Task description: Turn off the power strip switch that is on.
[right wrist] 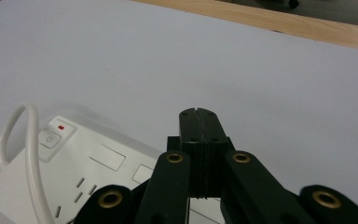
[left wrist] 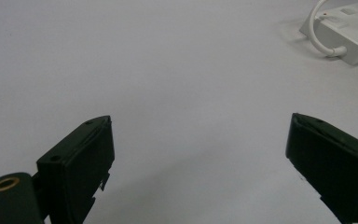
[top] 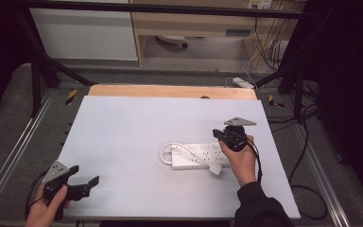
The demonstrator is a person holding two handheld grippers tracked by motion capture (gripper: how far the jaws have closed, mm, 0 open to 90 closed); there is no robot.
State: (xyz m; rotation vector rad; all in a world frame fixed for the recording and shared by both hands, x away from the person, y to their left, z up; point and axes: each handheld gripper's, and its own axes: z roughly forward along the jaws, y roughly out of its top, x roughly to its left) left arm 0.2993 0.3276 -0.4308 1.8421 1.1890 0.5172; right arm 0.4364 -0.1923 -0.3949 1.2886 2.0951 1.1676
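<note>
— Where does the white power strip (top: 199, 156) lie?

— Right of centre on the white table (top: 123, 137), long axis left to right, cord looped at its left end. Your right gripper (top: 227, 137), jaws clenched on nothing, hovers over its right end.

— And your left gripper (top: 86, 185)?

— Near-left corner, jaws released, well apart from the strip.
</note>
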